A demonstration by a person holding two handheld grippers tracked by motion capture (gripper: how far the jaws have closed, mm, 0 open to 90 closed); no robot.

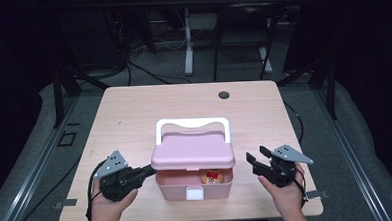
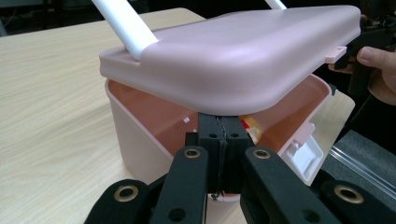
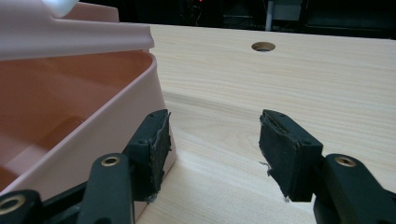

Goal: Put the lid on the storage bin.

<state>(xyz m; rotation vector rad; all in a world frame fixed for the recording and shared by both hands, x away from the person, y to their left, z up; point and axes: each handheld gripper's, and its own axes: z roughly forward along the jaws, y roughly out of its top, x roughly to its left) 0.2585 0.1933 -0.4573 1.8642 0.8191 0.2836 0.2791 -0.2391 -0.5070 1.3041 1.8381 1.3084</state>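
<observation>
While one pink box (image 1: pixel 194 183) sits at the near centre of one wooden table (image 1: pixel 134 113), its one lid (image 1: pixel 192 149) stands partly raised, hinged at the far side, with one white handle (image 1: pixel 192 123) upright at 12 o'clock of the lid.

Item count, high view:
- One small item with an orange and red label (image 1: pixel 213 177), lying inside the box, seen through the front gap; what it is cannot be told.
- One white latch (image 1: pixel 194 193) at 6 o'clock on the box front.
- One dark round hole (image 1: pixel 224 95) in the table at 1 o'clock from the box, well apart from it.
- Two hand-held grippers, one per hand.

Left gripper (image 1: pixel 149 170): at 9 o'clock of the box, jaws pressed together with nothing between them, their tips tucked under the left edge of the lid. In the left gripper view the closed jaws meet just beneath the lid's underside, above the box rim.

Right gripper (image 1: pixel 255 161): at 3 o'clock of the box, near it, jaws spread apart and holding nothing. In the right gripper view one pad (image 3: pixel 159 144) lies just beside the box's outer wall; whether it touches cannot be told. The other pad (image 3: pixel 285 149) stands over bare table.
</observation>
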